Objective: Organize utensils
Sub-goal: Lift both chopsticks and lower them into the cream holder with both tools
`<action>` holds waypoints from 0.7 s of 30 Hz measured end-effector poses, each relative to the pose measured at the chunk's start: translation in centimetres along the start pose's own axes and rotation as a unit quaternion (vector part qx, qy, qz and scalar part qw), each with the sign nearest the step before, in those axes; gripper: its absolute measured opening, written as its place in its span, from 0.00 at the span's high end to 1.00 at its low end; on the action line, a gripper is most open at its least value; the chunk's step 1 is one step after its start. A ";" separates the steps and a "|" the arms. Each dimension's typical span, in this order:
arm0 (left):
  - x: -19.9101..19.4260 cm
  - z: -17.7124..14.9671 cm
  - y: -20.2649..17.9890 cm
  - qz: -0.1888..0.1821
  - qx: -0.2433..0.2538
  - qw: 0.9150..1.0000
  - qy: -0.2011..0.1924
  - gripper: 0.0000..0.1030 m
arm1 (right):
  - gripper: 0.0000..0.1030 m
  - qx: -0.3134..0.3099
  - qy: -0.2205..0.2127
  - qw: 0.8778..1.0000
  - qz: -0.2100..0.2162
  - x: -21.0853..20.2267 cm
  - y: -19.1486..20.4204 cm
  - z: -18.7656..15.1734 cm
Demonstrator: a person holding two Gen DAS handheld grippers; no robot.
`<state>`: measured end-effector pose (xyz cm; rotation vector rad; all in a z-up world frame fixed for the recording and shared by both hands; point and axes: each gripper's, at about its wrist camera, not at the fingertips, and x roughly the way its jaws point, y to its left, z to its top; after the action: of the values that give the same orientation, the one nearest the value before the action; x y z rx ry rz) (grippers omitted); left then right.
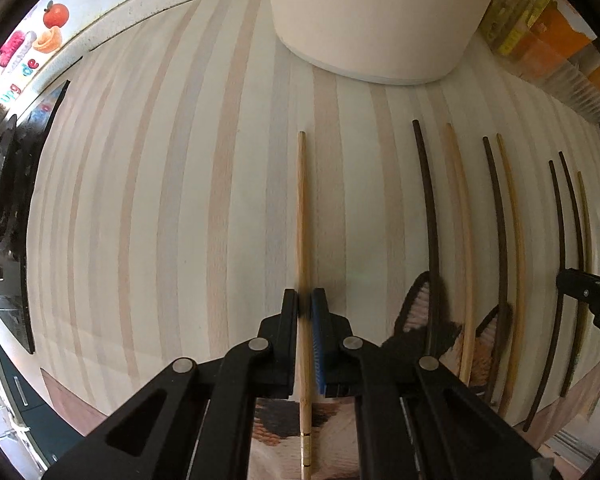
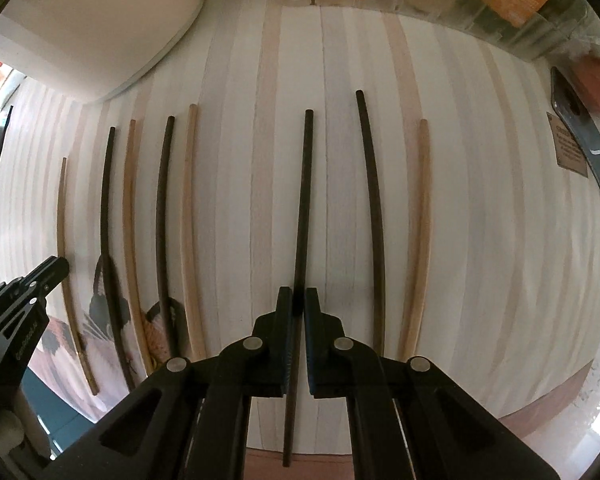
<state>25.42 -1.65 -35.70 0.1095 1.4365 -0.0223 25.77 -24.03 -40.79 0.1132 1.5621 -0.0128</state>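
Chopsticks, laid parallel on a striped wooden board [image 2: 480, 220]. Left gripper [image 1: 305, 304] pinches a pale chopstick [image 1: 302, 208]; right gripper [image 2: 299, 300] pinches a dark chopstick [image 2: 303, 200]. Right view only: grey tool [image 2: 584, 140] and brown label, unreadable, at 3 o'clock. Left view only: fruit stickers [image 1: 54, 16], partial lettering, at 10 o'clock. White pot [image 1: 380, 20] at 12.

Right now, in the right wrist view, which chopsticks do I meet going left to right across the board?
Light chopstick by the left gripper → dark → light → dark → light → dark chopstick clamped in the right gripper → dark → light.
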 end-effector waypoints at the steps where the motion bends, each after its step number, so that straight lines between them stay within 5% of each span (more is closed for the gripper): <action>1: 0.0 0.0 0.0 -0.001 0.000 1.000 0.001 0.95 | 0.95 0.000 0.001 1.000 -0.001 0.0 0.2 0.5; 21: -0.8 0.3 0.2 0.002 -0.008 1.000 -0.011 0.96 | 0.94 -0.009 -0.004 0.999 -0.044 -0.4 6.3 2.3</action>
<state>25.60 -1.49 -34.90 0.0984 1.4133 -0.0088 28.61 -17.97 -39.93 0.0307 1.5572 -0.0683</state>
